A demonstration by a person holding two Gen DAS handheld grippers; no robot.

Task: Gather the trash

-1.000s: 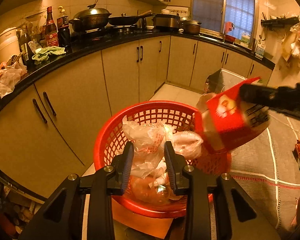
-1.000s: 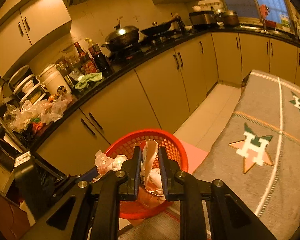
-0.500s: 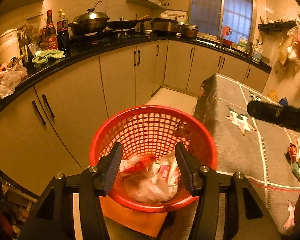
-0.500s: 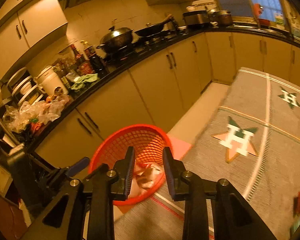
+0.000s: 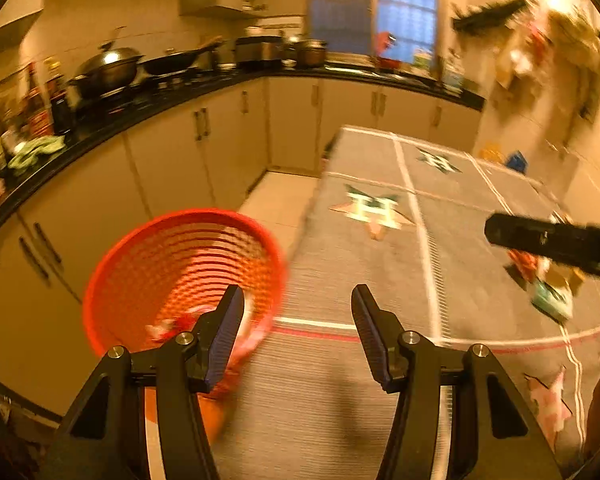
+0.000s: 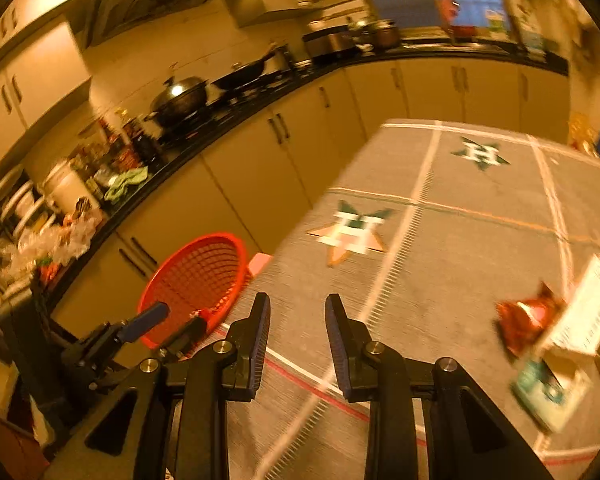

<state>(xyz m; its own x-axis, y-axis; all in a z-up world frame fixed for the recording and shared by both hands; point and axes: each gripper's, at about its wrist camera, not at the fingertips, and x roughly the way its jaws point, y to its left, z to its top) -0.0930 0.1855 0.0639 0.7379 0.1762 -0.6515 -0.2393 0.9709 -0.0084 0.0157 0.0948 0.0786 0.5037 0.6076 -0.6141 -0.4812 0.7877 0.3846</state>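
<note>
Hovering over the grey cloth [image 5: 340,392], the left gripper [image 5: 298,312] gapes wide and holds nothing; the right gripper [image 6: 298,316] is parted and bare too. Wrappers [image 6: 528,320] lie at the cloth's right side, well apart from the red basket [image 5: 180,264] beside the table, which holds scraps.

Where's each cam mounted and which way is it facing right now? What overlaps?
Left wrist: rides the left gripper, open, facing the red basket and grey cloth; the right gripper crosses at right.
Right wrist: rides the right gripper, open, facing the cloth and wrappers; the left gripper shows lower left.
Shared: basket, cloth, kitchen counter.
</note>
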